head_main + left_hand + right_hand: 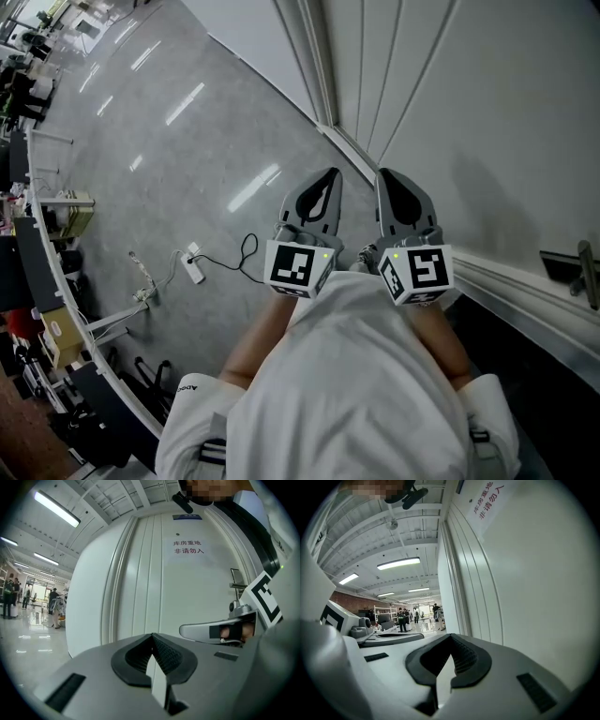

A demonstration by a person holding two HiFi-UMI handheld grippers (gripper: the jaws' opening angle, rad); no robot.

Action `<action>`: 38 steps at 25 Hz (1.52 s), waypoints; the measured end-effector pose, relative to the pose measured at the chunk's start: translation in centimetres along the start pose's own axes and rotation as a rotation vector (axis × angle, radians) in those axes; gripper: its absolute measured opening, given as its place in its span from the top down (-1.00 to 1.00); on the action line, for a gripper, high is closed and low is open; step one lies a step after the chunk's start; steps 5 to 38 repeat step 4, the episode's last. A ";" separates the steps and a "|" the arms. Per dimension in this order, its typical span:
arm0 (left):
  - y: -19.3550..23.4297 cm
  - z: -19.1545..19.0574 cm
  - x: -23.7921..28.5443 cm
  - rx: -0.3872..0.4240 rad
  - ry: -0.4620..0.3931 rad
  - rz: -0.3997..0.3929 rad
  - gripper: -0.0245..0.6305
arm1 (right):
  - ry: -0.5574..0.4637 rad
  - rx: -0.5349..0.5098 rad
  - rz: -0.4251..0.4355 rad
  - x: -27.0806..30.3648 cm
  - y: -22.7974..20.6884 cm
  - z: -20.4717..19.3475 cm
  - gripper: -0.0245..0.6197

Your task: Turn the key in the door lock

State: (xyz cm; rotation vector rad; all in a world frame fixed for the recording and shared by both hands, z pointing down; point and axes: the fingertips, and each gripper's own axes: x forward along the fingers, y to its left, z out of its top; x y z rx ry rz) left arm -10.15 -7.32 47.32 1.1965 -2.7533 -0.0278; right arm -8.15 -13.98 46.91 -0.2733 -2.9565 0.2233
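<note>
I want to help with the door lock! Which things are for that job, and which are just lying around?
For the job: white panelled door; its silver metal door handle; left hand-held gripper and right hand-held gripper, both shut and empty. No key shows.
Just lying about: white power strip with black cable, on the shiny grey floor.

Only readable bit is the red lettering (187,546) near the top edge of the white door (154,578): 库房重地 over 非请勿入. The blue plate (186,516) above it is too small to read.
</note>
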 end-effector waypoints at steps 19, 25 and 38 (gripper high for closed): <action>2.0 0.0 0.3 -0.004 0.007 0.005 0.90 | 0.005 0.000 0.001 1.7 0.8 -0.1 0.91; 2.0 0.0 0.3 -0.004 0.007 0.005 0.90 | 0.005 0.000 0.001 1.7 0.8 -0.1 0.91; 2.0 0.0 0.3 -0.004 0.007 0.005 0.90 | 0.005 0.000 0.001 1.7 0.8 -0.1 0.91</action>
